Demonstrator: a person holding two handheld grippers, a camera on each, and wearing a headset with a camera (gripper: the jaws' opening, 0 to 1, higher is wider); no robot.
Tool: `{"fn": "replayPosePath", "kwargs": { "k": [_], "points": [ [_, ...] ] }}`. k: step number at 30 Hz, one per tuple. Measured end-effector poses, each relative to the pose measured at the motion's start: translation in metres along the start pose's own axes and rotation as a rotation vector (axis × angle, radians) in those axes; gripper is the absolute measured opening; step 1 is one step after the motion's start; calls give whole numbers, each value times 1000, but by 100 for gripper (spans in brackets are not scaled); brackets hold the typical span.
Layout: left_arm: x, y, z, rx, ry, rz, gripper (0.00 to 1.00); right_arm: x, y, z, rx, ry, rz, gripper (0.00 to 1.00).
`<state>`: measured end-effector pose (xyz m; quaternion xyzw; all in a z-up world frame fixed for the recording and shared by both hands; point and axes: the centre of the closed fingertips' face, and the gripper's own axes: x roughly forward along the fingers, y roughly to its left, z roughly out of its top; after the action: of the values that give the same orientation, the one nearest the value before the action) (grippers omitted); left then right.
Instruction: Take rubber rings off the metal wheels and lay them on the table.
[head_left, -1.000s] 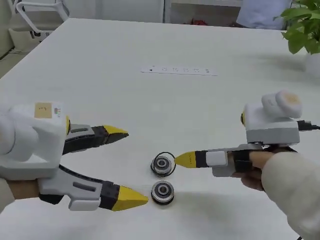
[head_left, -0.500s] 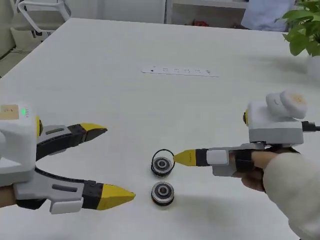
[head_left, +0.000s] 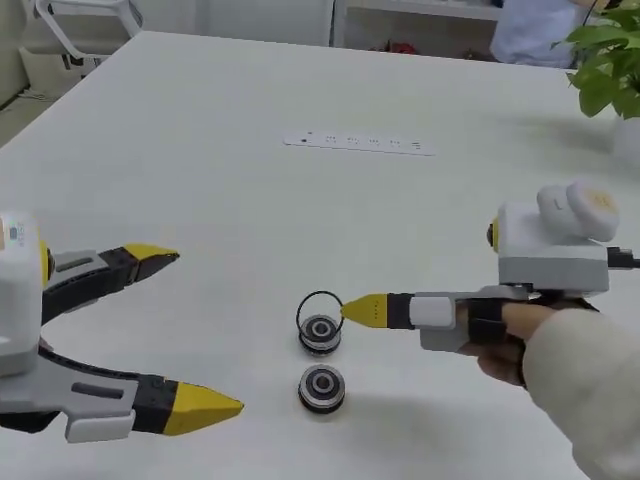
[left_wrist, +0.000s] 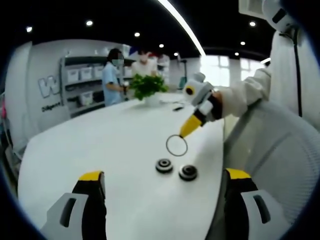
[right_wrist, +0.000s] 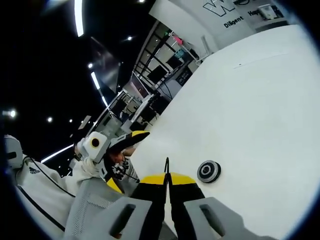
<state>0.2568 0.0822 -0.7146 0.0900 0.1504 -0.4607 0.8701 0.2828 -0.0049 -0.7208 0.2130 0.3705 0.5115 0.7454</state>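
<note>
We see our white table (head_left: 200, 150) bearing a far wheel (head_left: 320, 333) just behind a near wheel (head_left: 322, 387), a socket strip (head_left: 358, 142) well beyond.

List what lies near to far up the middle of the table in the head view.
Near metal wheel → far metal wheel → white power strip. Rubber ring in the right hand-held gripper overlaps the far wheel, so omitted.

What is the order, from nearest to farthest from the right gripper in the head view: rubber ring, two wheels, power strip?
1. rubber ring, pinched at the tip of the right gripper.
2. farther wheel, just under the ring.
3. nearer wheel, in front, toward the camera.
4. power strip, far off at the back.
</note>
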Motion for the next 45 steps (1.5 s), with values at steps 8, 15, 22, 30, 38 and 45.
{"fn": "replayPosePath", "kwargs": {
  "k": [8, 15, 22, 30, 38, 45],
  "points": [
    [2, 1, -13, -13, 16, -4, 100, 6, 7, -1, -7, 5, 12, 0],
    [5, 2, -26, -19, 47, -7, 100, 12, 13, -4, -28, 16, 22, 0],
    [8, -3, -34, -13, 80, -31, 100, 20, 16, -13, -66, 56, 20, 0],
    [12, -10, -38, 0, 99, -60, 100, 32, 21, -23, -112, 101, 29, 0],
    [13, -14, -41, 5, 114, -81, 100, 44, 20, -35, -158, 156, 14, 0],
    [14, -18, -42, 9, 118, -100, 100, 55, 14, -42, -190, 196, 0, 0]
  ]
}}
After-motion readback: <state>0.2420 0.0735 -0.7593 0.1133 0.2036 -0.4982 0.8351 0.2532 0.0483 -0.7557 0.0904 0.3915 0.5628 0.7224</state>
